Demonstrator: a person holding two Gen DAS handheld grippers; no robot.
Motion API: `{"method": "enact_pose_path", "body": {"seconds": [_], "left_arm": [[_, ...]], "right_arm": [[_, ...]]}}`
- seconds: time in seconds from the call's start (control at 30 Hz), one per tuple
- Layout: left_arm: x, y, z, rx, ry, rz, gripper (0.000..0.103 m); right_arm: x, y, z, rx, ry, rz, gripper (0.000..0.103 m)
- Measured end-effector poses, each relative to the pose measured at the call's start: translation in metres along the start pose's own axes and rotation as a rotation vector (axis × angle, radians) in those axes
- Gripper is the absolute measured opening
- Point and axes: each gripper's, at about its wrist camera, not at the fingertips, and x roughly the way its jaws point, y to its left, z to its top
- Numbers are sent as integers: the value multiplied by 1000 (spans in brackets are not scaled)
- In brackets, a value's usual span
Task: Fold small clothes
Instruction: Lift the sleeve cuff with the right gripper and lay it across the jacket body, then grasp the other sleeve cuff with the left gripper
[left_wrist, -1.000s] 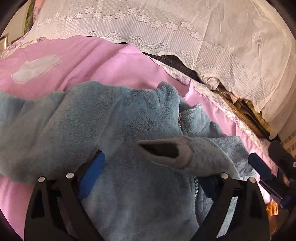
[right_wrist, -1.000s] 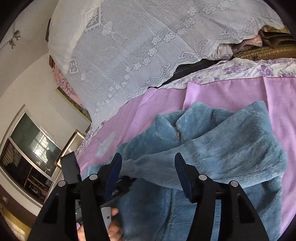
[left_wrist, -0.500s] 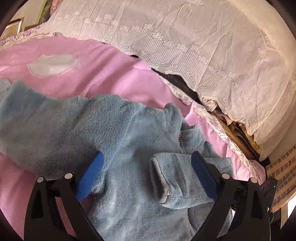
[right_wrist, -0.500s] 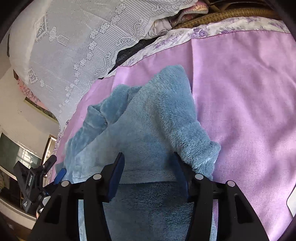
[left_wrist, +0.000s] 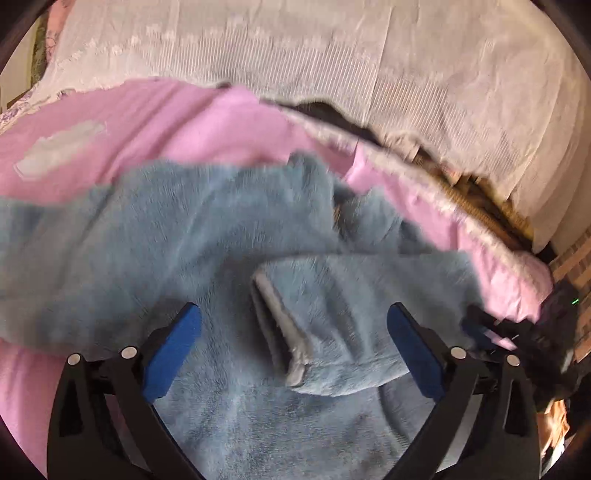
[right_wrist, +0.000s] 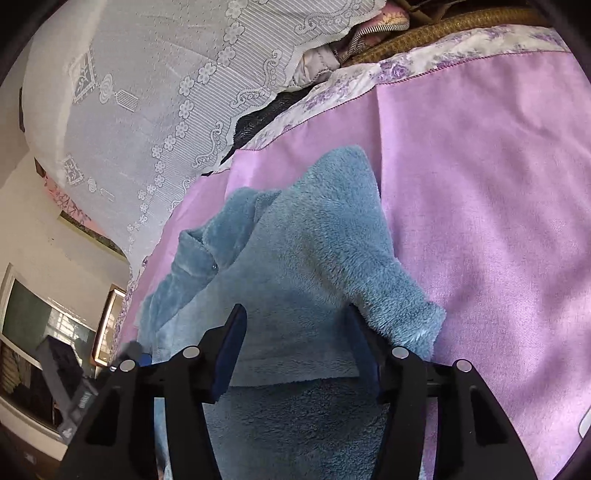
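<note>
Plainly mid-fold: blue fleece jacket (left_wrist: 184, 240) spread front-up on the pink sheet (left_wrist: 166, 118), collar toward 12 o'clock, below the lace cover (left_wrist: 332, 55). Left gripper (left_wrist: 291, 314) gaping about as wide as it goes, jaws just been opening, pressing on nothing; only the grey-lined cuff (left_wrist: 280, 332) of the already folded sleeve (left_wrist: 362, 306) lying between the pads and below them. Right gripper (right_wrist: 295, 314) about half open, jaws just eased apart a little, poised over that same sleeve with fleece between the pads but no pinch to be seen. Probably next: the other sleeve (left_wrist: 44, 258), stretching off toward 9 o'clock from the left claw, long axis running roughly 9 to 3, so nearer the left hand and likely to need a reach out to its far end, which is cut off by the frame. Left wrist view blurred, yet alone in showing that unfolded sleeve and the cuff's lining. Right wrist view sharp, alone in showing the zip pull at the collar (right_wrist: 212, 264) and the bare sheet from 1 to 4 o'clock
</note>
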Motion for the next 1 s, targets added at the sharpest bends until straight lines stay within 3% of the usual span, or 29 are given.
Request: {"method": "enact_pose_path", "body": {"seconds": [0.03, 0.1, 0.17, 0.3, 0.37, 0.53, 0.67, 0.77, 0.83, 0.9, 0.93, 1.0], "left_arm": [[16, -2, -3, 19, 48, 60, 98], [15, -17, -4, 100, 26, 131, 98], [9, -23, -6, 130, -9, 150, 98], [-14, -8, 4, 50, -66, 125, 98], [-32, 9, 10, -13, -100, 129, 98], [-80, 77, 10, -156, -108, 87, 98], [-127, 152, -3, -204, -145, 174, 98], [-147, 225, -21, -340, -162, 249, 99], [-150, 276, -34, -524, -162, 172, 98], [-144, 312, -41, -679, -152, 3, 98], [-142, 318, -40, -708, -160, -47, 98], [-141, 318, -31, -685, -168, -69, 98]], "right_arm": [[-2, 2, 1, 4, 0, -1, 55], [-8, 9, 1, 5, -19, -9, 57], [-16, 20, 0, -20, -44, -2, 62], [-14, 37, -3, -96, -45, -17, 77], [2, 29, -6, -95, 2, -60, 78], [1, 29, -7, -117, -11, -75, 78], [-10, 50, -12, -155, -47, -47, 78], [-14, 78, -27, -209, -46, 7, 78], [-13, 103, -43, -267, -34, 36, 78], [-9, 130, -61, -329, -17, 64, 78], [-6, 144, -71, -356, -5, 80, 78], [0, 172, -90, -422, 22, 107, 78]]}}
